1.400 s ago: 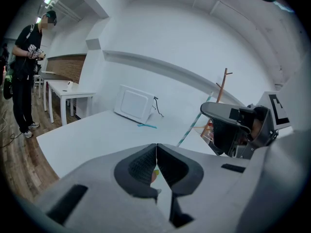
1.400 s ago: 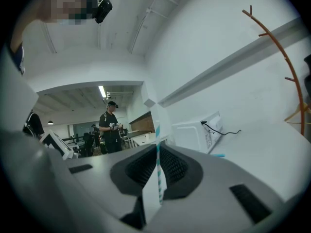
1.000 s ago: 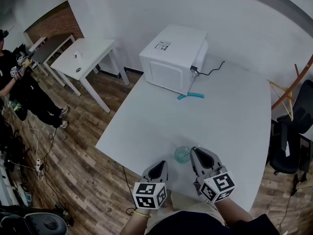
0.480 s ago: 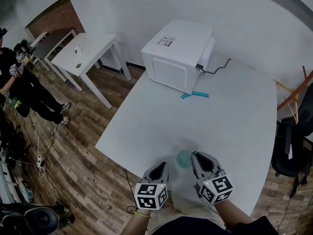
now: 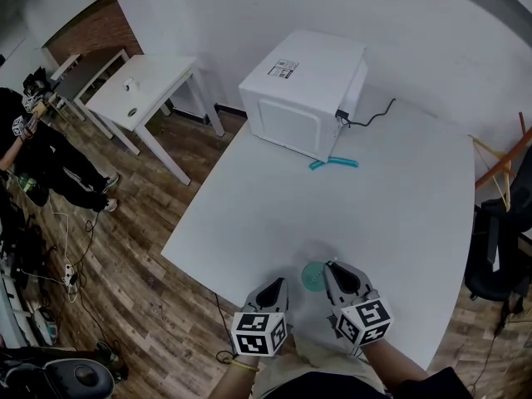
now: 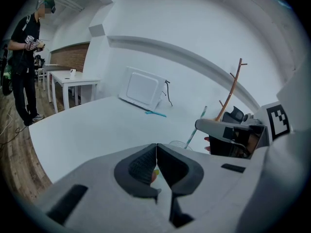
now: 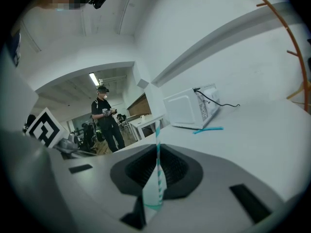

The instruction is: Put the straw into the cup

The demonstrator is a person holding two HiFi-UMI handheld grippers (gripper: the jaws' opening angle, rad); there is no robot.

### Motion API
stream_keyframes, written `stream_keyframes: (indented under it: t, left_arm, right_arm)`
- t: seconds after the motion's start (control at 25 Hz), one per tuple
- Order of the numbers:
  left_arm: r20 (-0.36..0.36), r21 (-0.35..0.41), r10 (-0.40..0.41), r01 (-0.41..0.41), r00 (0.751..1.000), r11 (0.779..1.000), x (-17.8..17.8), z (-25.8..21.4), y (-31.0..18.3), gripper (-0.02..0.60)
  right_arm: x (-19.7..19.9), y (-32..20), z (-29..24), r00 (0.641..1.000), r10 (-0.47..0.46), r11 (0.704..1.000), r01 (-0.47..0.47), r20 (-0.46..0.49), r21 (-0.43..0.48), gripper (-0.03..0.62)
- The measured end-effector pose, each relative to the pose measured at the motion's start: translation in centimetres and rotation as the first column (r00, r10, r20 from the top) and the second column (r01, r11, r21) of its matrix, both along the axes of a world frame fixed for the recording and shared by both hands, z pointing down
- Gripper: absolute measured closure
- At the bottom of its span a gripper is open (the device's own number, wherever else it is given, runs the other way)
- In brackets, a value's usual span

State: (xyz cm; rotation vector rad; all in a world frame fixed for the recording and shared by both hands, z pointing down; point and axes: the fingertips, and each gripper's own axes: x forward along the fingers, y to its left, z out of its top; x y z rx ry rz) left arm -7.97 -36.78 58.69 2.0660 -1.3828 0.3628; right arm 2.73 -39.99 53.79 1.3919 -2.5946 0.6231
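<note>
A clear cup point(image 5: 313, 276) stands near the table's front edge, its rim point(image 6: 179, 144) just beyond my left jaws. My right gripper point(image 5: 333, 269) is shut on a teal-and-white striped straw point(image 7: 157, 174), which stands upright between its pads. In the left gripper view the straw point(image 6: 198, 124) slants from the right gripper point(image 6: 199, 125) down to the cup's rim; whether its end is inside is unclear. My left gripper point(image 5: 272, 292) hovers left of the cup, its jaws point(image 6: 155, 152) shut together with nothing gripped.
A white microwave point(image 5: 303, 90) stands at the table's far end, its cable trailing right. A teal straw point(image 5: 334, 163) lies in front of it. A small white side table point(image 5: 141, 94) and a standing person point(image 5: 33, 140) are left; a black chair point(image 5: 499, 239) is right.
Both grippers have sunk slightly toward the table. The right one keeps the straw and stays at the cup's right side.
</note>
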Motion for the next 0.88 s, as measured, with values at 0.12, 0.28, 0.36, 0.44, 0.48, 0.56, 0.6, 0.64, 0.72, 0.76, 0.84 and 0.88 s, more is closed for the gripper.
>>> stream_keyframes:
  t: [0.12, 0.28, 0.36, 0.44, 0.48, 0.56, 0.6, 0.64, 0.72, 0.76, 0.84, 0.88]
  left_arm:
    - [-0.004, -0.005, 0.003, -0.003, 1.0, 1.0, 0.2, 0.2, 0.0, 0.561]
    - [-0.008, -0.004, 0.007, -0.007, 1.0, 1.0, 0.4, 0.3, -0.1, 0.561]
    - [-0.01, -0.004, 0.006, -0.006, 1.0, 1.0, 0.4, 0.3, -0.2, 0.561]
    - [-0.011, -0.005, 0.007, -0.007, 1.0, 1.0, 0.4, 0.3, -0.2, 0.561]
    - [-0.011, -0.005, 0.007, -0.007, 1.0, 1.0, 0.4, 0.3, -0.3, 0.561]
    - [-0.012, -0.004, 0.009, -0.009, 1.0, 1.0, 0.5, 0.3, -0.4, 0.561]
    - [-0.012, -0.003, 0.01, -0.01, 1.0, 1.0, 0.5, 0.3, -0.4, 0.561]
    - [-0.012, -0.001, 0.011, -0.011, 1.0, 1.0, 0.6, 0.2, -0.4, 0.561]
    - [-0.012, 0.003, 0.014, -0.014, 1.0, 1.0, 0.6, 0.1, -0.4, 0.561]
    - [-0.012, 0.005, 0.015, -0.015, 1.0, 1.0, 0.7, 0.0, -0.4, 0.561]
    - [-0.012, 0.007, 0.016, -0.016, 1.0, 1.0, 0.7, -0.2, -0.4, 0.561]
    - [-0.013, 0.009, 0.016, -0.016, 1.0, 1.0, 0.7, -0.3, -0.4, 0.561]
  right_arm:
    - [-0.1, -0.1, 0.6, 1.0, -0.002, 1.0, 0.002, -0.004, -0.015, 0.553]
    - [-0.2, -0.1, 1.3, 1.0, -0.004, 0.999, 0.003, -0.01, -0.032, 0.553]
    - [-0.3, -0.2, 1.6, 1.0, -0.006, 0.999, 0.005, -0.013, -0.037, 0.553]
    - [-0.4, -0.2, 1.7, 1.0, -0.006, 0.999, 0.005, -0.015, -0.04, 0.553]
    - [-0.4, -0.3, 1.8, 1.0, -0.006, 0.999, 0.005, -0.016, -0.04, 0.553]
    - [-0.4, -0.4, 1.8, 1.0, -0.006, 0.999, 0.006, -0.018, -0.041, 0.553]
    - [-0.4, -0.4, 1.8, 1.0, -0.006, 0.999, 0.005, -0.021, -0.041, 0.553]
    - [-0.3, -0.5, 1.8, 1.0, -0.005, 0.999, 0.004, -0.025, -0.041, 0.553]
    - [-0.2, -0.6, 2.0, 0.999, 0.003, 0.999, -0.005, -0.04, -0.042, 0.551]
    - [-0.1, -0.6, 2.0, 0.999, 0.006, 0.999, -0.008, -0.046, -0.044, 0.551]
    - [0.0, -0.6, 2.3, 0.999, 0.012, 0.998, -0.014, -0.053, -0.053, 0.551]
    - [0.1, -0.5, 2.4, 0.998, 0.013, 0.998, -0.016, -0.056, -0.058, 0.545]
